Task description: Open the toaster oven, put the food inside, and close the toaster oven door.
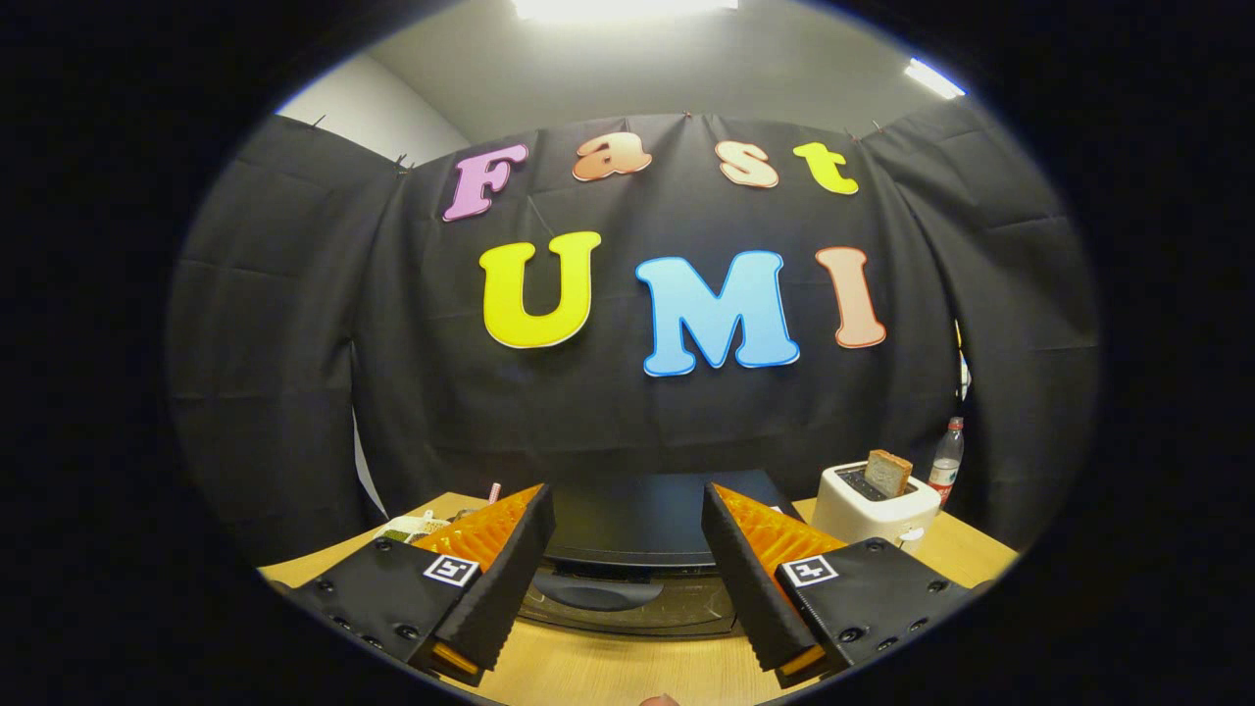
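Gripper (pixel 627 510): fingers spread wide apart, nothing held between them; each finger (pixel 510 579) carries a square marker tag on its upper face.

Toaster oven (pixel 637 549): dark body, sits on the table directly ahead of the fingers and framed in the gap between them. Door is closed, its curved handle (pixel 598 593) facing the gripper, low and between the fingertips. Interior hidden behind the door; contents cannot be told.

Table (pixel 627 672): light wood top, bare patch in front of the oven.

Toaster (pixel 876 505): white, pop-up type, stands right of the oven, beyond the right finger. Holds one slice of bread (pixel 888 473), upright, protruding from its slot.

Bottle (pixel 946 463): clear plastic, red cap, upright, just behind and right of the toaster. Fill level unclear.

Pale container (pixel 412 528): left of the oven, mostly hidden behind the left finger; contents too obscured to identify.
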`<act>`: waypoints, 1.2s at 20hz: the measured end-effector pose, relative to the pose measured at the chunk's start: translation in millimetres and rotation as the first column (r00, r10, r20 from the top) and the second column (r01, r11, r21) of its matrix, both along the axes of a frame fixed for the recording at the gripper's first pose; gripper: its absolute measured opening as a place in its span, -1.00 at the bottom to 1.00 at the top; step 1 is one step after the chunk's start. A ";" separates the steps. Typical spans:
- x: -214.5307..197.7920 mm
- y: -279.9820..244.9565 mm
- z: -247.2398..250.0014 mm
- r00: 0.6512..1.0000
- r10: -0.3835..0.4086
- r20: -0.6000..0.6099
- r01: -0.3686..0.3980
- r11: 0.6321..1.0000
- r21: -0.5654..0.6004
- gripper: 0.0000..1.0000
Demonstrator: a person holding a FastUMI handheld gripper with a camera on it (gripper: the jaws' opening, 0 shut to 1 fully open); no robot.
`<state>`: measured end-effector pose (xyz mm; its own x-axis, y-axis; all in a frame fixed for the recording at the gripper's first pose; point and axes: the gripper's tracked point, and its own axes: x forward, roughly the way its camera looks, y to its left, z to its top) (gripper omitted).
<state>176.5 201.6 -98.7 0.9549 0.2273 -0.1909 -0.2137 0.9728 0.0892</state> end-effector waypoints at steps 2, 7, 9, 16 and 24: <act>10.0 6.5 -11.3 1.000 0.001 -0.022 -0.001 1.000 -0.001 0.92; 24.0 23.3 -43.0 0.996 0.010 -0.087 -0.011 1.000 -0.014 0.93; 28.3 28.1 -56.5 0.993 0.010 -0.116 -0.013 1.000 -0.024 0.93; 32.6 38.8 -94.5 0.983 -0.012 -0.181 -0.004 0.996 -0.088 0.94; 21.9 41.1 -109.4 0.983 -0.029 -0.182 0.005 0.991 -0.131 0.94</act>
